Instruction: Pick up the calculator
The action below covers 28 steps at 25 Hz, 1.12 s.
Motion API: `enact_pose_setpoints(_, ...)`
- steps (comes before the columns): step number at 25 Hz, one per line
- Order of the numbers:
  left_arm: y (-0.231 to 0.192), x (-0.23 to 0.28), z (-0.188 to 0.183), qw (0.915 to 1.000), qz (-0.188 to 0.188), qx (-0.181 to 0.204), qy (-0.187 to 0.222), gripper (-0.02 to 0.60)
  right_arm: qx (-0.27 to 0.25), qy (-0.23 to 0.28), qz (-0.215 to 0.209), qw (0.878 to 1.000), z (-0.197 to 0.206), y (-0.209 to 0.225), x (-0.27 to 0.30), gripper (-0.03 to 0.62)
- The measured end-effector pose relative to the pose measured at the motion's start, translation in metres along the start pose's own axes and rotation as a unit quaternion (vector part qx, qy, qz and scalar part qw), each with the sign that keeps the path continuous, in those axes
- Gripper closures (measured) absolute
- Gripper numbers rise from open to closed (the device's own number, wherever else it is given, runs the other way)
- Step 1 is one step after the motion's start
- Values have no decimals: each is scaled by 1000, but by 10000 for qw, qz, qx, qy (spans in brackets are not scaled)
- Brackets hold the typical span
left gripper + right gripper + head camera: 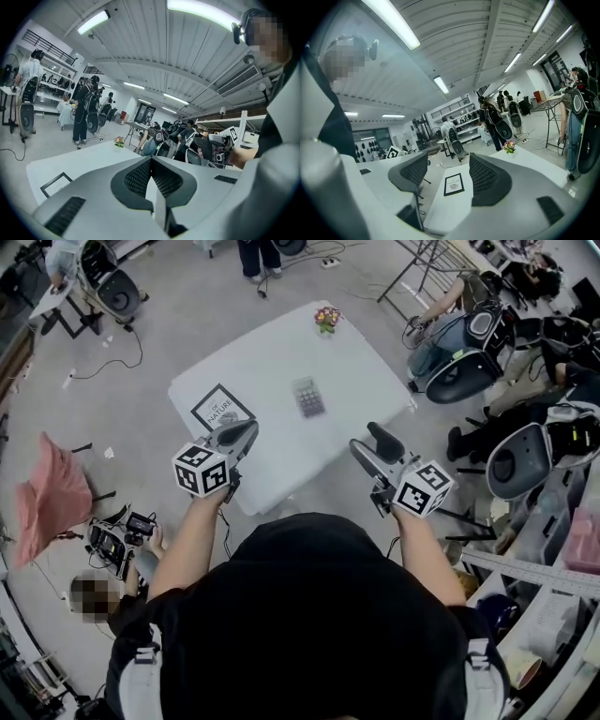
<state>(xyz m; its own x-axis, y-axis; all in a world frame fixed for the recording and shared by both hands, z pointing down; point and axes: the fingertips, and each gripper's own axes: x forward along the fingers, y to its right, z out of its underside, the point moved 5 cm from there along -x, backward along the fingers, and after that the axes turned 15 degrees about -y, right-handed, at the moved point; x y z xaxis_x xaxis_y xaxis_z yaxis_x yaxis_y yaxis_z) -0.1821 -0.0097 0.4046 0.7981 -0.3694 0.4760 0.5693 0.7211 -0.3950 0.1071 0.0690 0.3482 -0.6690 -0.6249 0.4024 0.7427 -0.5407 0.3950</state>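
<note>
Calculator (308,397) lying on white table (262,362), showing in head view only | framed print (454,183) reading "NATURE" | left gripper (151,177) sitting closed | right gripper (447,176) gaping open, holding nothing

A framed card (221,410) is laid at the white table's (267,362) left corner, and flowers (326,318) are set at its far corner.

Counter (272,362): smooth, matt white top; calculator (307,397): grey plastic, dull finish. Pink cloth (47,493): soft, creased. Fingers (525,187) of the right gripper (449,161): matt grey plastic shells, dark rough mesh-textured pads (480,176).
</note>
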Motion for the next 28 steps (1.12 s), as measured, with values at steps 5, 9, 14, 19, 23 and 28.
enact_pose_setpoints(5,-6,-4,7,9999,36,-111,47,563,31,30,35,10000,-5,2,4,303)
enact_pose_setpoints(9,-9,-4,13,9999,4,-155,15,563,42,76,1,10000,-6,7,6,303)
enact_pose_setpoints(14,-6,3,7,9999,-86,-123,-50,563,215,112,-96,9997,-6,28,5,303)
enact_pose_setpoints(19,-7,12,-10,9993,-318,-214,-10,563,179,110,-252,9995,-27,57,8,303)
enact_pose_setpoints(23,-8,31,-22,9983,-474,-344,-4,563,163,32,-436,9989,-43,90,18,303)
enact_pose_setpoints(28,-22,51,-29,9962,-692,-519,28,563,99,-104,-632,9979,-62,127,42,301)
